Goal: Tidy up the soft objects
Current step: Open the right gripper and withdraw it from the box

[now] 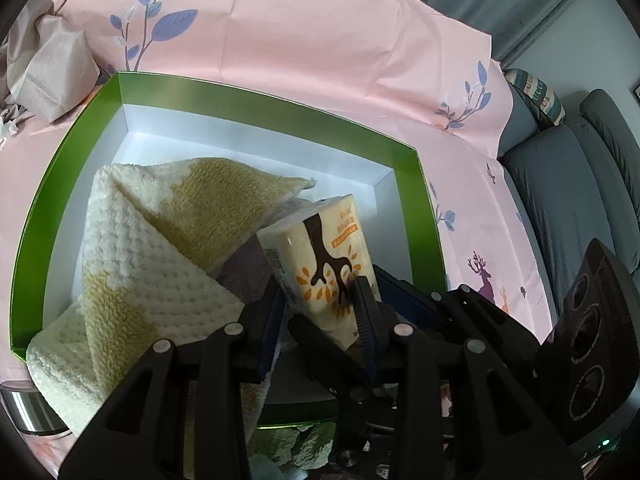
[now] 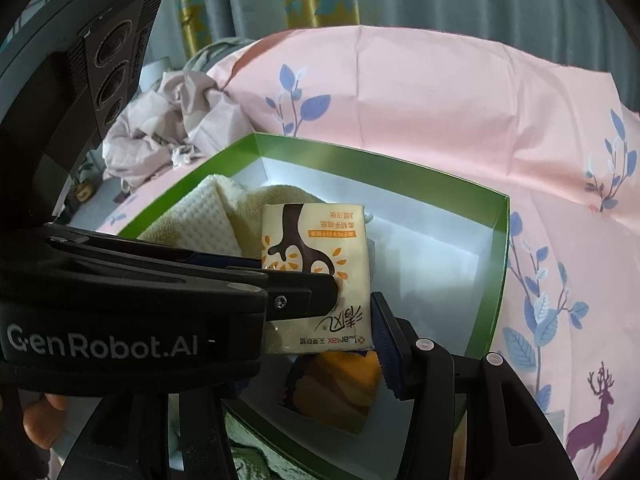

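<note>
Your left gripper (image 1: 320, 300) is clamped on the yellow tissue pack (image 1: 324, 256) above the green box (image 1: 256, 98) beside the cream towel (image 1: 152, 264), while I cannot tell how far your right gripper (image 2: 376, 344) is spread.

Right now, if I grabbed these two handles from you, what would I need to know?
Left gripper: shut on the tissue pack, held above the green box.
Right gripper: one finger shows beside the pack; can't tell if it grips.
Done: yellow-and-cream towel lies in the box.
Left: probably lower the pack in and release. Crumpled cloth waits outside the box on the pink sheet.
</note>
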